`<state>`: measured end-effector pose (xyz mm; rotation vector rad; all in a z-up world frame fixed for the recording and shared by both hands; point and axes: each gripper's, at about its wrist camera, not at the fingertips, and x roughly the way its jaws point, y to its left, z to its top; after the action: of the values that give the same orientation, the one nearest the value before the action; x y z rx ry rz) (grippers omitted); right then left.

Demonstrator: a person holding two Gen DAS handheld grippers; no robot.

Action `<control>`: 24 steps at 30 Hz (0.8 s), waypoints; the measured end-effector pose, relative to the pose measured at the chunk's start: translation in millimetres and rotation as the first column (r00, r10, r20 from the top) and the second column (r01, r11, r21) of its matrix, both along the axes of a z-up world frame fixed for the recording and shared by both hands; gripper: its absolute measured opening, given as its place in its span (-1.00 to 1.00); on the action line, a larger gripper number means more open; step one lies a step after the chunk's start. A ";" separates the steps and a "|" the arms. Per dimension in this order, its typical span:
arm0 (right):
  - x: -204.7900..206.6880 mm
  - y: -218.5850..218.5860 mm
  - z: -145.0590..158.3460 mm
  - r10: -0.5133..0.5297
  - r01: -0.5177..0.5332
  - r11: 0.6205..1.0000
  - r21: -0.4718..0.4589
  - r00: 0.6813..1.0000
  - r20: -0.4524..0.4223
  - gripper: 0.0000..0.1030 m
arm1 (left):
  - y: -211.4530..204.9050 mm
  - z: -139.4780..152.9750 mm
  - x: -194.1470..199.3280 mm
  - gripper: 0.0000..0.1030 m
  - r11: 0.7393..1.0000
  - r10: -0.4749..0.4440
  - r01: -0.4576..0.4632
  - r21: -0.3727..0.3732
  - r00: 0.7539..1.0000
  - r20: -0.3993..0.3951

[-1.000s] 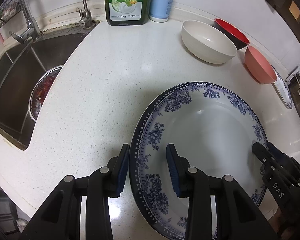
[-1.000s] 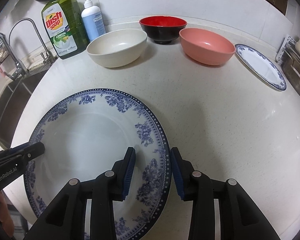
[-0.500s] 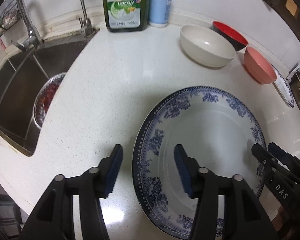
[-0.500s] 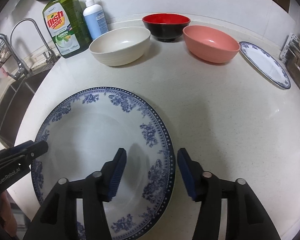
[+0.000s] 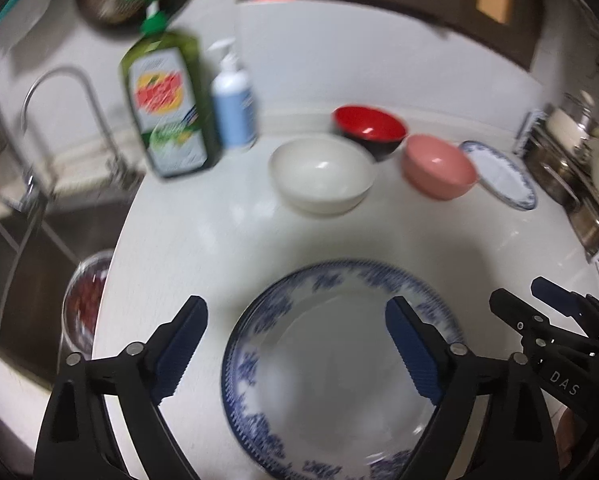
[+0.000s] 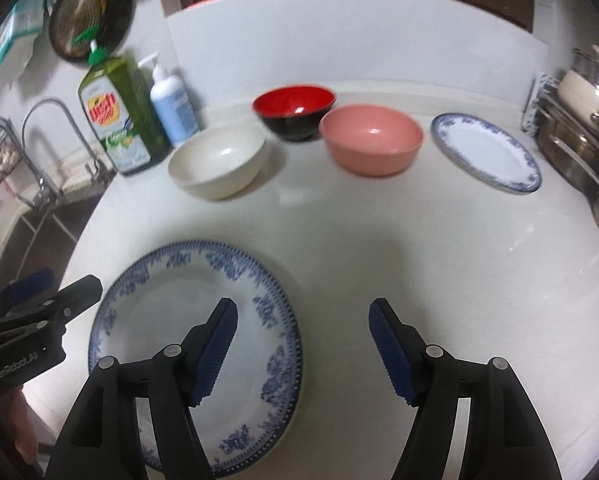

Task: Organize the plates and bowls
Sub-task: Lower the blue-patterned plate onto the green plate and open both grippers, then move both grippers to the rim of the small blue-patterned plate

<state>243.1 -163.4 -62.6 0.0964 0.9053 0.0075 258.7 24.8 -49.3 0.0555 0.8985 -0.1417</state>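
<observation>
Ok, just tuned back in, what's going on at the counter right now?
A person is working two handheld tongs over the large blue-and-white floral plate, which lies flat on the white counter. Both the left tongs and right tongs have just been opening and hold nothing. At the back stand a cream bowl, a red-and-black bowl, a pink bowl and a smaller blue-rimmed plate, all apart.

The big plate (image 6: 171,320) lies at the front of the counter (image 6: 419,248), three bowls (image 6: 373,140) sit in a row behind it, the small plate (image 6: 485,152) lies to their right, and the sink (image 5: 39,264) is on the left.
</observation>
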 end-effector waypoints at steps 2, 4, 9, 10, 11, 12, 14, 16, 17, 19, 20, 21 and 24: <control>-2.6 -7.5 7.3 -0.023 0.023 1.000 -0.008 0.999 0.022 0.39 | -9.7 7.5 4.0 0.86 1.000 -0.029 0.029 0.001 0.999 0.021; -4.6 -16.9 14.7 -0.051 0.051 0.999 -0.018 0.998 0.041 0.41 | -20.4 14.7 7.3 0.87 0.998 -0.058 0.058 0.009 0.998 0.036; -3.4 -41.5 30.1 -0.116 0.118 0.993 -0.026 0.990 0.074 0.41 | -51.3 32.1 18.7 0.91 0.992 -0.125 0.125 -0.001 0.991 0.054; -2.7 -47.2 33.0 -0.125 0.128 0.991 -0.025 0.989 0.078 0.41 | -57.2 34.1 20.5 0.91 0.992 -0.129 0.129 0.001 0.990 0.056; -2.0 -54.2 36.5 -0.132 0.135 0.991 -0.022 0.988 0.085 0.41 | -63.9 37.7 22.3 0.91 0.991 -0.133 0.133 0.001 0.989 0.063; -1.3 -61.8 40.1 -0.143 0.146 0.989 -0.023 0.985 0.093 0.41 | -72.5 42.7 24.8 0.92 0.989 -0.145 0.145 0.000 0.986 0.078; -0.1 -75.3 47.0 -0.167 0.171 0.985 -0.033 0.980 0.109 0.41 | -86.3 48.7 28.0 0.92 0.987 -0.158 0.158 0.013 0.983 0.097; 1.4 -89.1 52.7 -0.186 0.191 0.981 -0.035 0.976 0.116 0.41 | -102.1 56.5 32.2 0.92 0.984 -0.178 0.177 0.022 0.977 0.119; 2.3 -95.0 55.0 -0.186 0.191 0.981 -0.031 0.975 0.120 0.41 | -109.5 60.2 34.3 0.92 0.982 -0.186 0.185 0.026 0.974 0.128; 4.2 -107.5 59.9 -0.195 0.200 0.979 -0.028 0.972 0.131 0.41 | -126.3 67.8 40.2 0.92 0.978 -0.208 0.207 0.026 0.967 0.144; 5.3 -115.3 62.9 -0.202 0.207 0.978 -0.024 0.970 0.137 0.41 | -133.0 70.3 43.1 0.92 0.976 -0.218 0.216 0.029 0.964 0.150; 6.1 -122.3 65.8 -0.209 0.214 0.977 -0.023 0.967 0.145 0.41 | -140.6 72.8 46.7 0.92 0.974 -0.225 0.223 0.033 0.962 0.153; 10.4 -141.8 72.5 -0.227 0.235 0.972 -0.032 0.961 0.160 0.41 | -164.1 77.9 56.3 0.92 0.968 -0.252 0.249 0.035 0.955 0.155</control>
<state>253.5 -305.2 9.9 0.1515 0.7333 -0.2229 315.0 -139.3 28.6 0.1928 0.7311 -0.3626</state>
